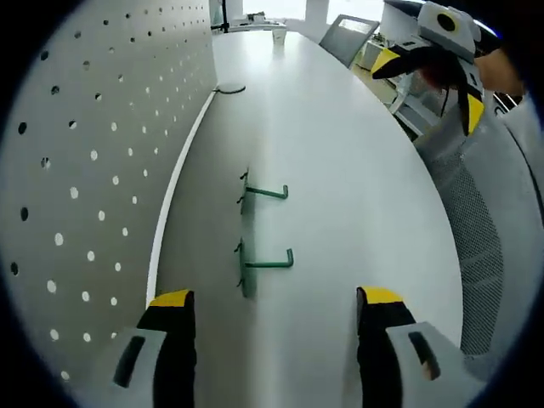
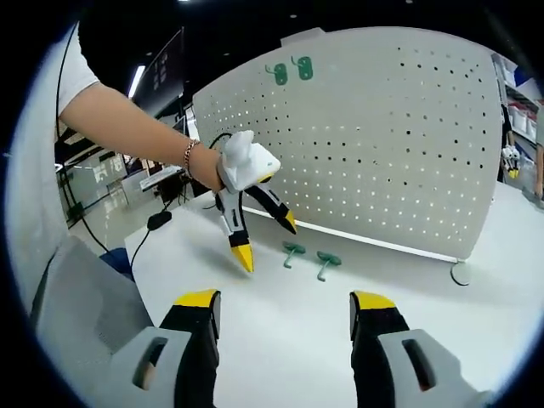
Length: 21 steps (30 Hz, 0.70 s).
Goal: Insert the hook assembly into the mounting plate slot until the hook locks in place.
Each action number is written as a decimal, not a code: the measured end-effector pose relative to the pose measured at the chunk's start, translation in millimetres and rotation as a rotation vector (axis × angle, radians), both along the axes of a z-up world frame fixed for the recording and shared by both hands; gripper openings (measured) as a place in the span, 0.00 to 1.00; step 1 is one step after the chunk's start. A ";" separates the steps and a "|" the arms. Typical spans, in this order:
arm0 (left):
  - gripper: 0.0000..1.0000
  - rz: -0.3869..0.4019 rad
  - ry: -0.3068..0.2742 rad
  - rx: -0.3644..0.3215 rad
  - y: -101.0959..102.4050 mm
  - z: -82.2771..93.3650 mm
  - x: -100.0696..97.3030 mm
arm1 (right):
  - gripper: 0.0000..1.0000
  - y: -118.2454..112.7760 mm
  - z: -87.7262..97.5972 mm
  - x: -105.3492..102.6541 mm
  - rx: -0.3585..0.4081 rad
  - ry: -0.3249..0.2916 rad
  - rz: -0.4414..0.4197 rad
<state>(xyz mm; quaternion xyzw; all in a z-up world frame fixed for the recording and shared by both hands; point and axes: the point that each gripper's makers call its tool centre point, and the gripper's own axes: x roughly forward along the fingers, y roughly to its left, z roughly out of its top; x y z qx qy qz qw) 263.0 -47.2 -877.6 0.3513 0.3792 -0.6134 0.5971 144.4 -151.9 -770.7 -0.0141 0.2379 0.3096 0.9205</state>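
Lying untouched on the white table, two green metal hooks await insertion into the grey perforated board, both tongs wide open, empty.

Two green hooks on the table, two more on one pegboard.

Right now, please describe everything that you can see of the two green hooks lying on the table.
The two green hooks look like metal with a green coating. Each has a flat back plate and a thin arm that ends in a short upturned tip. They lie side by side on the white table, a little apart, close to the white pegboard. Nothing grips them: the left gripper hangs open just beside them, and only the table touches them.
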 end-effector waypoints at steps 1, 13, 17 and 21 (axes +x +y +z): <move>0.79 0.002 0.001 0.003 -1.2 -0.4 0.7 | 0.59 -0.4 0.4 0.2 0.004 -0.001 -0.002; 0.74 -0.014 -0.043 0.010 -9.4 -7.8 6.5 | 0.60 -3.4 0.4 -1.5 0.023 -0.001 -0.016; 0.73 -0.030 -0.052 0.005 -9.5 -8.4 5.2 | 0.59 -4.5 1.7 0.1 0.029 -0.003 -0.024; 0.70 -0.033 -0.054 0.006 -9.1 -7.8 5.4 | 0.59 -5.9 0.7 0.1 0.026 -0.002 -0.025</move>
